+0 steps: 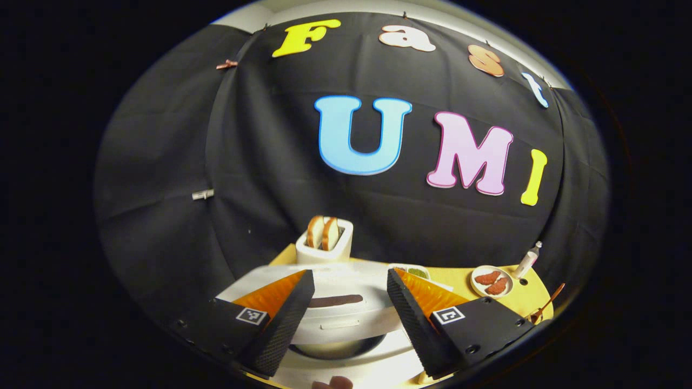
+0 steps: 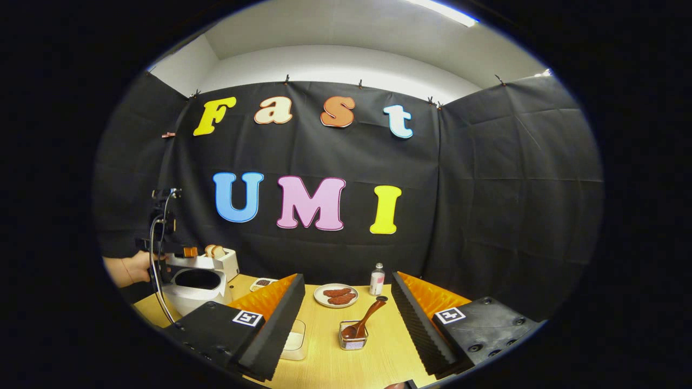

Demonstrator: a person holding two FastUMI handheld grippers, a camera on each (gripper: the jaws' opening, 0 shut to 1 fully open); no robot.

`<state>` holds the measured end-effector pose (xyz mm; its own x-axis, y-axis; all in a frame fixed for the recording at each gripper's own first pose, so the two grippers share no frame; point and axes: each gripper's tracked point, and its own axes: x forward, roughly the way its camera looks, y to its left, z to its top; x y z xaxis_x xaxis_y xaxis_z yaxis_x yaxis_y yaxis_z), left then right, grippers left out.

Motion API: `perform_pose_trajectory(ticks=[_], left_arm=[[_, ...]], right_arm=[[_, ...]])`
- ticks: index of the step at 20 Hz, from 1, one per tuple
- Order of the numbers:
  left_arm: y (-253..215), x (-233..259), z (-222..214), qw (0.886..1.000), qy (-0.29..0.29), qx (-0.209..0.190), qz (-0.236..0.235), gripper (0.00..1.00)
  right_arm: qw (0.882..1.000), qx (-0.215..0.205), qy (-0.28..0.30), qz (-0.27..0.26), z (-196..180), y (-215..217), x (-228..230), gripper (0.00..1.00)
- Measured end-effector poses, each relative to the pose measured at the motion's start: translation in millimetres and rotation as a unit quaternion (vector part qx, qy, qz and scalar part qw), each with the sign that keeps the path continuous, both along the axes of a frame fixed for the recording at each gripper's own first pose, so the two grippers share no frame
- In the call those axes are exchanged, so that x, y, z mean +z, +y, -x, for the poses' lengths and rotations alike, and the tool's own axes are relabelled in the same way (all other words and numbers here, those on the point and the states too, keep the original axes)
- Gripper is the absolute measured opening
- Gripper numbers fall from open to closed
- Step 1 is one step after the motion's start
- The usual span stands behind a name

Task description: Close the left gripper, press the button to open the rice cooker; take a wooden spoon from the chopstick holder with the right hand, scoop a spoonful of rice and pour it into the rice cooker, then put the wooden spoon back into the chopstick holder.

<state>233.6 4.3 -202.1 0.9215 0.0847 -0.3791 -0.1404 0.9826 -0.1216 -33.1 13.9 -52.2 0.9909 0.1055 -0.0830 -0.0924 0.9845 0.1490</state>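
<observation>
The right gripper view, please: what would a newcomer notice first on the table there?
Probably the wooden spoon, standing tilted in the small wire chopstick holder at the centre of the wooden table, straight ahead between the right gripper's open jaws. Next, the white rice cooker at far left, its lid raised, with a hand holding the left gripper beside it. A plate of reddish food sits behind the holder.

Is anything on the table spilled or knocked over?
Nothing stands out. The wooden spoon leans in its wire holder, as spoons do. The plate sits flat, the bottle is upright, and no spill shows on the table.
</observation>
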Motion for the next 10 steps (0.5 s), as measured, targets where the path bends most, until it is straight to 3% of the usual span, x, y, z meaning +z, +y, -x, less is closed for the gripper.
perform_pose_trajectory(ticks=[10], left_arm=[[-6, -71, 38, 0.998, 0.052, 0.024, -0.027, 0.96]], right_arm=[[1.000, 0.000, 0.000, 0.004, 10, -6, -1, 0.99]])
